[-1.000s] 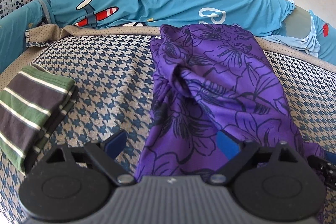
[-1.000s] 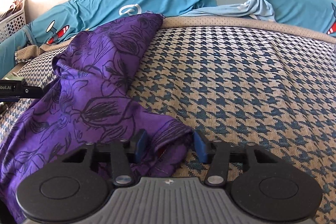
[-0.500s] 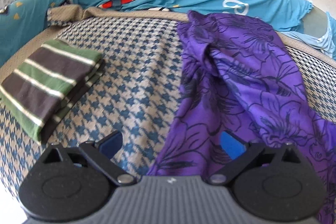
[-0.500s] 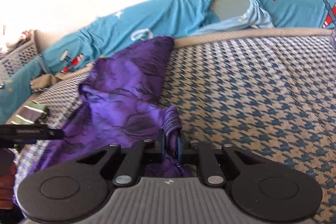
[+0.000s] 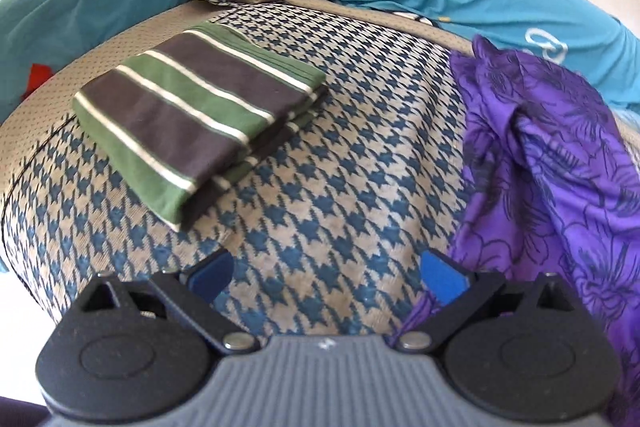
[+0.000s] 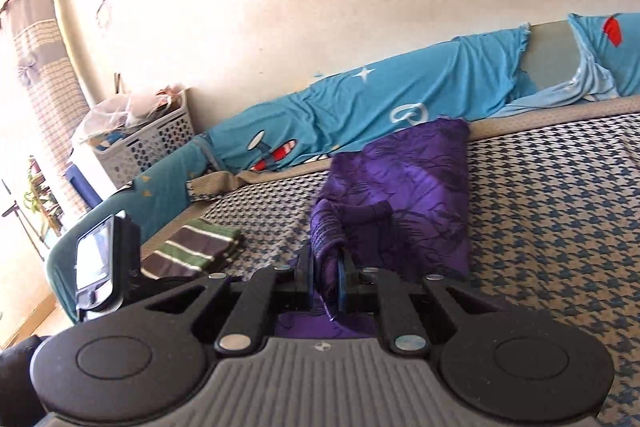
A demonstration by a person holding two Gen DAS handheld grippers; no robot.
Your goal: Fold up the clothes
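A bed [image 5: 320, 195] with a blue-and-tan houndstooth cover fills both views, a teal aeroplane-print sheet [image 6: 360, 107] bunched along its far edge under a pale wall, with a white laundry basket [image 6: 140, 139] at about 10 o'clock in the right wrist view.

The right claw [image 6: 324, 283] is clamped on a gathered edge of the purple floral garment [image 6: 404, 203], probably to lift that edge clear of the bed so it can be drawn flat or carried over for a fold. The left claw [image 5: 326, 271] stands with its fingers spread wide and nothing between them, low over bare cover; the garment's edge touches its right blue pad [image 5: 442, 273], so it may be placed to take a second hold.

The garment lies crumpled, thin and slippery-looking, with black line flowers, running from the bed's far edge toward the claws, at 3 o'clock in the left view. A striped green-and-brown piece [image 5: 192, 115] sits neatly folded at 10 o'clock, well apart from it.
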